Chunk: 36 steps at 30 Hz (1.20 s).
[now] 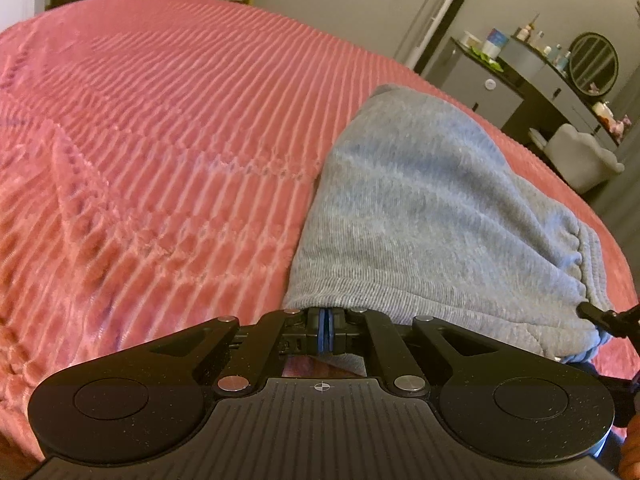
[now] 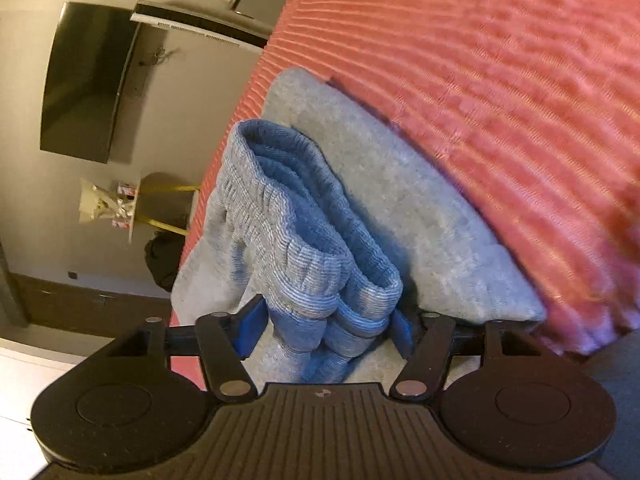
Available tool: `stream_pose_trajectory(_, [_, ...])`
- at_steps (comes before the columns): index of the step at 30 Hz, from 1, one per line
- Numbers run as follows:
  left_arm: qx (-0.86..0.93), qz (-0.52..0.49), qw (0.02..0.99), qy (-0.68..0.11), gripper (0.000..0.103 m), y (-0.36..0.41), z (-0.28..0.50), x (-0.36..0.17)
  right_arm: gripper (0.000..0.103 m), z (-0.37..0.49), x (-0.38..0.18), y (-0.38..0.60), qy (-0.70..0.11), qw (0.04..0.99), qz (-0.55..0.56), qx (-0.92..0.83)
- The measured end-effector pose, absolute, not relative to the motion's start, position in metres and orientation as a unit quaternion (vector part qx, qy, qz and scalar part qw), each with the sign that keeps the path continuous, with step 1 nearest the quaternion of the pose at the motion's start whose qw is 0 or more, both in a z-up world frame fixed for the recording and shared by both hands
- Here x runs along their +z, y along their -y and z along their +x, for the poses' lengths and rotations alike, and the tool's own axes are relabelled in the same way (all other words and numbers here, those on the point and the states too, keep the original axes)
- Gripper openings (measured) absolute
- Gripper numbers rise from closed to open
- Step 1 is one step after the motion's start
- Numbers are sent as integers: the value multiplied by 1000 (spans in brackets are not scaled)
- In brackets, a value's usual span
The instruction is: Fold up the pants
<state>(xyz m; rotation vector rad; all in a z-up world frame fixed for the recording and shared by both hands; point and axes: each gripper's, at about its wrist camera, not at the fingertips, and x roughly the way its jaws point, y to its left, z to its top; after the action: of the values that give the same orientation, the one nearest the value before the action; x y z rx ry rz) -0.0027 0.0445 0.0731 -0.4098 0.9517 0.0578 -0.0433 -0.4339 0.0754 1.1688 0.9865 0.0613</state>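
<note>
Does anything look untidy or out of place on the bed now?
Yes. The ribbed waistband stands up bunched between the right gripper pads instead of lying flat on the folded grey pants. The pink bedspread is wrinkled.

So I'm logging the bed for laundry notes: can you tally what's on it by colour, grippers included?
Grey pants: 1
Pink ribbed bedspread: 1
Black grippers: 2, the left gripper and the right gripper
Total: 4

Grey pants (image 1: 432, 216), seemingly folded, on bedspread (image 1: 160, 140)
</note>
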Motion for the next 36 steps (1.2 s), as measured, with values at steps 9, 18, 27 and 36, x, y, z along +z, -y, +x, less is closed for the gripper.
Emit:
stream_pose_trajectory(9, [11, -167, 875, -454, 8, -36, 3, 66, 69, -28, 62, 422, -424, 700, 573, 37])
stream_pose_trajectory(18, [-12, -173, 883, -436, 29, -36, -1, 72, 40, 0, 136, 382, -421, 766, 483, 50])
stream_pose_trajectory(27, [-55, -51, 924, -376, 74, 8, -31, 92, 40, 7, 223, 359, -344, 808, 454, 149])
stream_pose_trajectory(36, [-54, -56, 940, -332, 55, 2, -47, 105, 39, -5, 240, 364, -334, 822, 440, 137])
